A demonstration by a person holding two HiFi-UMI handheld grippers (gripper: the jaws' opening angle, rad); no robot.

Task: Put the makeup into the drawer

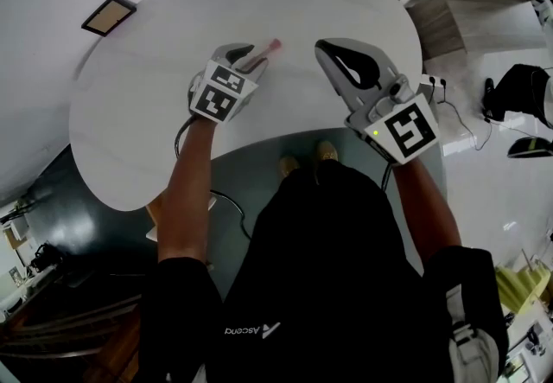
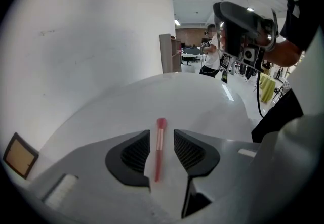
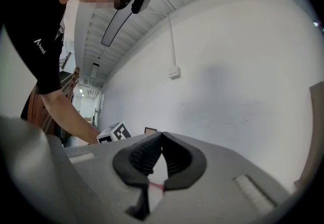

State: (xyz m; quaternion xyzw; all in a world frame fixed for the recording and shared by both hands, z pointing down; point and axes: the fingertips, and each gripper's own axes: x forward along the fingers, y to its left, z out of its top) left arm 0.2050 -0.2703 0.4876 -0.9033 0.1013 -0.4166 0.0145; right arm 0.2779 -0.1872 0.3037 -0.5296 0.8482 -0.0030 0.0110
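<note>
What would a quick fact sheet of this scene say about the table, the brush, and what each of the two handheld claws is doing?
surface: round white table
makeup: pink makeup brush, lying flat on the table
left gripper: jaws apart, one on each side of the brush, pads not pressing it
right gripper: jaws together, holding nothing
drawer: none in view

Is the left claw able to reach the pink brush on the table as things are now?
Probably yes: the left claw stands open with the pink brush lying between its jaws on the white table, untouched by the pads, and nothing blocks the way.
</note>
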